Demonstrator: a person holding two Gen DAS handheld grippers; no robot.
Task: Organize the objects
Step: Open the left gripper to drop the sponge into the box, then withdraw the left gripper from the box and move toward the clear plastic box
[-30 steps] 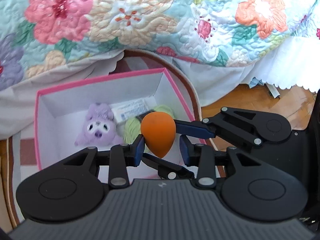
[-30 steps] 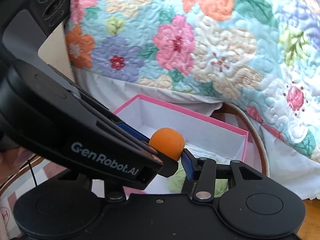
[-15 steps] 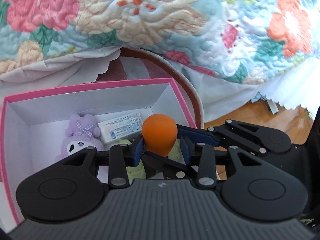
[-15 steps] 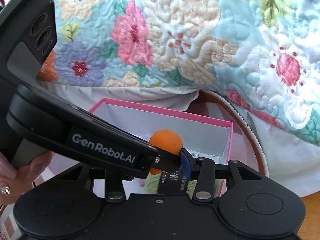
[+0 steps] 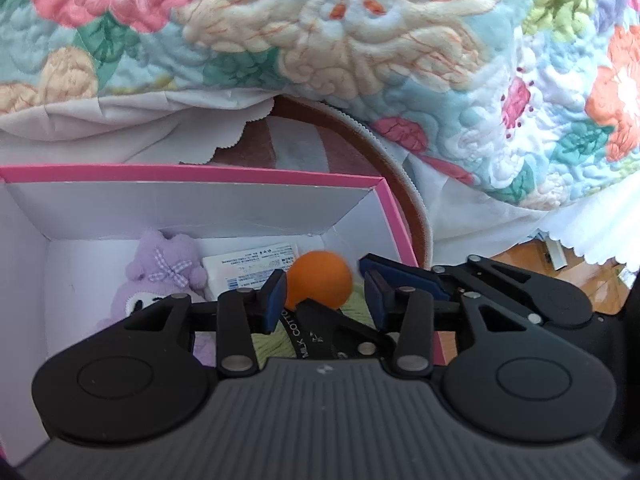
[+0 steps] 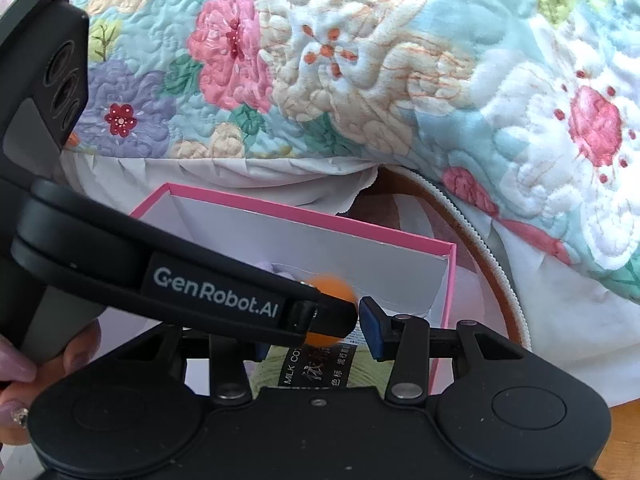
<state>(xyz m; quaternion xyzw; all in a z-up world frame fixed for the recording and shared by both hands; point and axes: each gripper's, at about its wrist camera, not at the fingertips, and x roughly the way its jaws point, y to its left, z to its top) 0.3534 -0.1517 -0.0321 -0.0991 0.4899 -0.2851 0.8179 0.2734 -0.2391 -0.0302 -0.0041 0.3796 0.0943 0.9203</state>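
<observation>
Orange sponge (image 5: 319, 278) sits loose between the left hand-held gripper's (image 5: 325, 295) just-opening jaws.

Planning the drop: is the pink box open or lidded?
Open. No lid covers the pink box; its white inside shows, holding a purple plush, a white packet and green yarn.

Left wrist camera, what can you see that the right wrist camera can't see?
Only the left wrist view shows the face and bow of the purple plush toy and the white printed packet beside it in the box. Only the right wrist view shows a person's fingers, at its lower left edge. Both show the pink box, the orange ball above it, the green yarn inside and the flowery quilt behind.
</observation>
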